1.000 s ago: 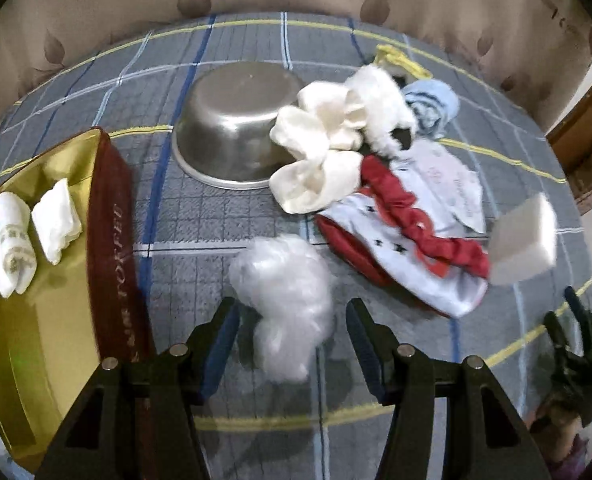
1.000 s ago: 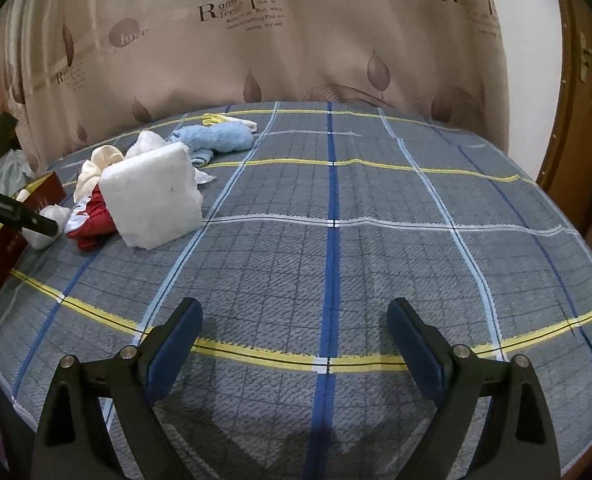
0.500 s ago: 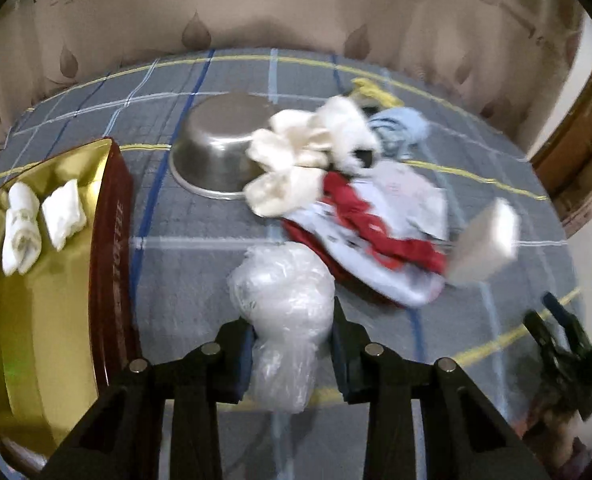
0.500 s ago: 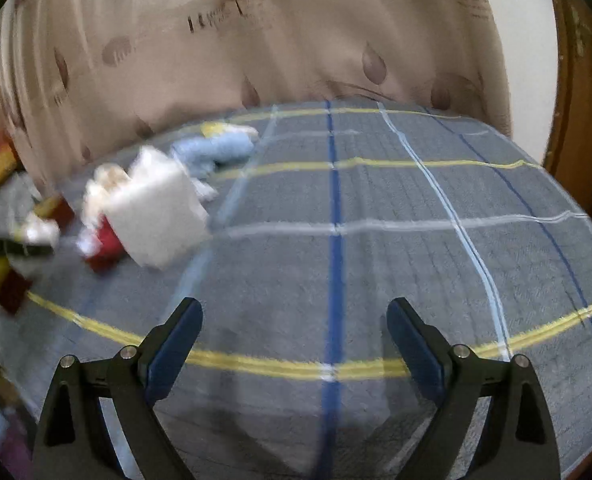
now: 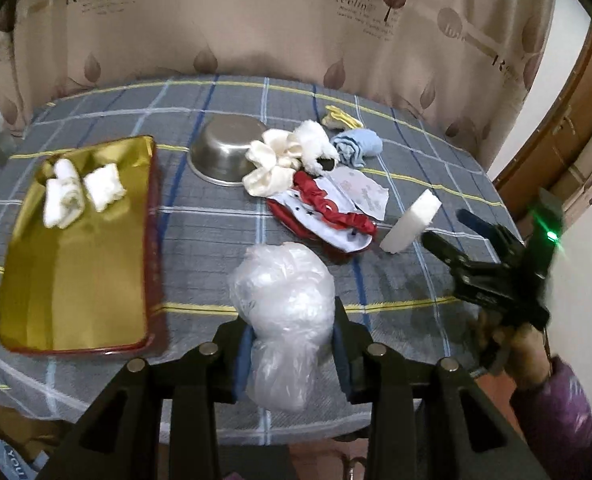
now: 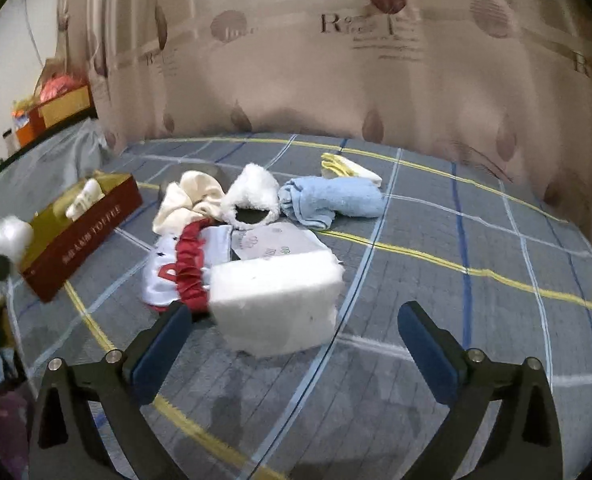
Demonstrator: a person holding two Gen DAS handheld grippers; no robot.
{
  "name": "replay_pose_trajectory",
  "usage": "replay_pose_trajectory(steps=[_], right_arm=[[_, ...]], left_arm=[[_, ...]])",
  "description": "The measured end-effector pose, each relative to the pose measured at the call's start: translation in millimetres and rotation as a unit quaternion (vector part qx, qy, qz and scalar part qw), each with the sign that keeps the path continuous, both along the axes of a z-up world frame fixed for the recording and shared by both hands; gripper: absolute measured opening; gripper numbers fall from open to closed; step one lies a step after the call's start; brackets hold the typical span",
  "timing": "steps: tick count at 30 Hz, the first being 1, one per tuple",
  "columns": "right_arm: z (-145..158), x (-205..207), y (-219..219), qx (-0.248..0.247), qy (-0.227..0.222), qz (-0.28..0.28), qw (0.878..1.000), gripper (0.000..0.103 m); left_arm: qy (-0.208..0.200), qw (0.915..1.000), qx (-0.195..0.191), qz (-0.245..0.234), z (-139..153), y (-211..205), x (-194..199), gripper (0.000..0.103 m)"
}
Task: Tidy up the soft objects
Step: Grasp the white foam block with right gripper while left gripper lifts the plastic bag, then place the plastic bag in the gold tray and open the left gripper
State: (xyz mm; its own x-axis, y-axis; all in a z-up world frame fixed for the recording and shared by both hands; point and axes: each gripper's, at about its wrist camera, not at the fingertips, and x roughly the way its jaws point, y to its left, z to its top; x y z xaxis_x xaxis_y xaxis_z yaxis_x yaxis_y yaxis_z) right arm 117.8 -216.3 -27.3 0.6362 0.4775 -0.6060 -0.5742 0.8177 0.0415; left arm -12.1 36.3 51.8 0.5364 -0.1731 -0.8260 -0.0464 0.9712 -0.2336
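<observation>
A crumpled clear plastic bag (image 5: 284,320) sits pinched in my left gripper (image 5: 292,354), lifted off the checked cloth. A white foam block (image 6: 276,304) stands just ahead of my right gripper (image 6: 296,340), which gapes wide around nothing. Behind it lie a red-and-white frilled garment (image 6: 184,268), cream cloth (image 6: 188,200), a fluffy white hat (image 6: 254,196) and a rolled blue towel (image 6: 332,200). Two rolled white cloths (image 5: 80,192) rest in the gold tin (image 5: 72,280).

Crinkly clear plastic bag (image 5: 284,300), shiny steel bowl (image 5: 224,152), glossy gold tin (image 5: 76,272), fluffy white foam block (image 6: 276,304).
</observation>
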Motion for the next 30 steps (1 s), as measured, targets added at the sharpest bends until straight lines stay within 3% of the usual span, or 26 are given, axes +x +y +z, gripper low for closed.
replay_pose_trajectory(steps=[7, 8, 9, 12, 19, 24, 30], right_arm=[[-10, 23, 13, 0.003, 0.02, 0.044, 0.999, 0.101], [-10, 25, 12, 0.022, 0.03, 0.063, 0.997, 0.076], [-11, 27, 14, 0.022, 0.04, 0.068, 0.997, 0.065], [-3, 18, 17, 0.01, 0.026, 0.064, 0.998, 0.063], [38, -44, 10, 0.055, -0.016, 0.075, 0.996, 0.062], [54, -80, 11, 0.085, -0.016, 0.088, 0.992, 0.063], [69, -97, 18, 0.089, -0.023, 0.097, 0.991, 0.063]], left_arm=[[-0.005, 0.9998, 0.011, 0.013, 10, 11, -12, 0.035], [-0.005, 0.9999, 0.011, 0.013, 10, 11, -11, 0.035], [-0.005, 0.9998, 0.011, 0.014, 10, 11, -11, 0.035], [-0.01, 0.9997, 0.015, 0.017, 12, 12, -10, 0.035], [-0.039, 0.9964, 0.033, 0.069, 26, 47, -27, 0.035], [-0.027, 0.9911, 0.063, 0.115, 23, 97, -30, 0.035], [-0.006, 0.989, 0.095, 0.113, 3, 130, -2, 0.035]])
